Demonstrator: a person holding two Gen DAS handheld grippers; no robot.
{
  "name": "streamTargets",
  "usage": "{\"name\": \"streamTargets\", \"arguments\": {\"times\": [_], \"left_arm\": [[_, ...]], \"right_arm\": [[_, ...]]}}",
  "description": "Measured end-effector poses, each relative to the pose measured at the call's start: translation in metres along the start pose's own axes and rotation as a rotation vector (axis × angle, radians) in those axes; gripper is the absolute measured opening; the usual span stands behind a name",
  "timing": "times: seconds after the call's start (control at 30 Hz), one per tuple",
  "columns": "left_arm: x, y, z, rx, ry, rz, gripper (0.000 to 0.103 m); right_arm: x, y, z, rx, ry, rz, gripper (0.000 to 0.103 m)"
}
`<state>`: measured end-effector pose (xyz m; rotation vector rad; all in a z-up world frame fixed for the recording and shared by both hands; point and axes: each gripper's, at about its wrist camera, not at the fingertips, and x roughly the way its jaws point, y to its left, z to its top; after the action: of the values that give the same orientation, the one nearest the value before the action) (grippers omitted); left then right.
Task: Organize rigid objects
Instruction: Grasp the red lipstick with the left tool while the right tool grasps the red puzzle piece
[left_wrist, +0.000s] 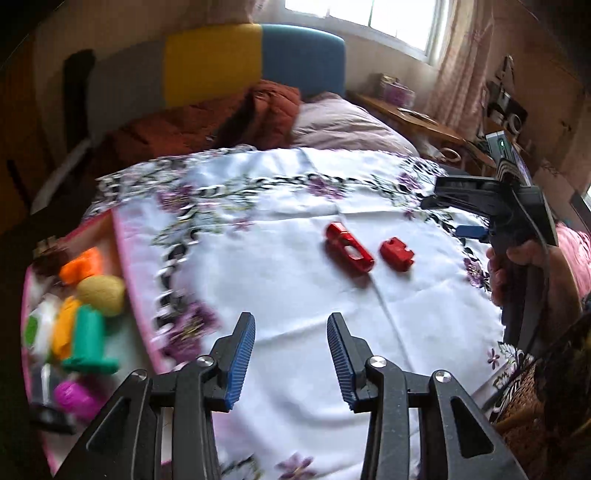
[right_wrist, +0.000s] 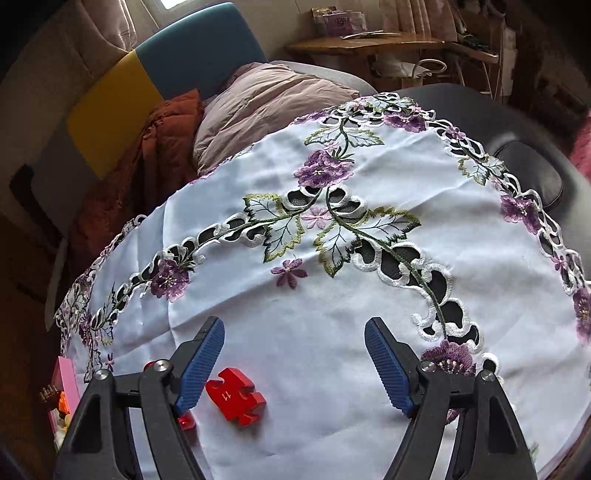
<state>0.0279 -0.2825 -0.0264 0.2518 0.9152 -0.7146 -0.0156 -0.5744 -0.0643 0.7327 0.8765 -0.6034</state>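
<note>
The red puzzle piece (right_wrist: 235, 396) is looking small, hard and light; pinching its flat sides seems best. The right gripper (right_wrist: 295, 365) is hanging wide open, holding nothing. The left gripper (left_wrist: 291, 358) is gaping too, empty.

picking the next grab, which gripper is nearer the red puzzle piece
Right. The right gripper hangs just over the red puzzle piece, jaws open. The left gripper is farther back, empty.
</note>
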Motion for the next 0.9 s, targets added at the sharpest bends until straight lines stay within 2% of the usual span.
{"name": "streamTargets", "arguments": {"times": [0.17, 0.37, 0.5, 0.7, 0.73, 0.8, 0.87, 0.9], "left_arm": [[0.034, -0.016, 0.025, -0.035, 0.038, -0.072, 0.039], [0.078, -0.027, 0.053, -0.127, 0.099, -0.138, 0.039], [0.104, -0.03, 0.064, -0.175, 0.131, -0.143, 0.039], [0.139, -0.043, 0.074, -0.18, 0.165, -0.122, 0.039], [0.146, -0.044, 0.073, -0.17, 0.181, -0.12, 0.038], [0.146, -0.048, 0.073, -0.124, 0.151, -0.101, 0.026], [0.14, -0.042, 0.069, -0.143, 0.151, -0.153, 0.026], [0.136, -0.039, 0.067, -0.139, 0.142, -0.146, 0.026]], "right_arm": [[-0.002, -0.001, 0.001, 0.013, 0.0, 0.033, 0.079], [-0.003, -0.005, 0.003, 0.048, 0.01, 0.073, 0.08], [-0.001, -0.008, 0.003, 0.072, 0.026, 0.095, 0.08], [0.0, -0.007, 0.003, 0.077, 0.026, 0.104, 0.081], [0.001, -0.007, 0.003, 0.074, 0.028, 0.103, 0.081], [0.003, -0.006, 0.003, 0.062, 0.033, 0.098, 0.081], [0.004, -0.004, 0.003, 0.049, 0.038, 0.102, 0.081], [0.004, -0.002, 0.002, 0.039, 0.04, 0.104, 0.081]]}}
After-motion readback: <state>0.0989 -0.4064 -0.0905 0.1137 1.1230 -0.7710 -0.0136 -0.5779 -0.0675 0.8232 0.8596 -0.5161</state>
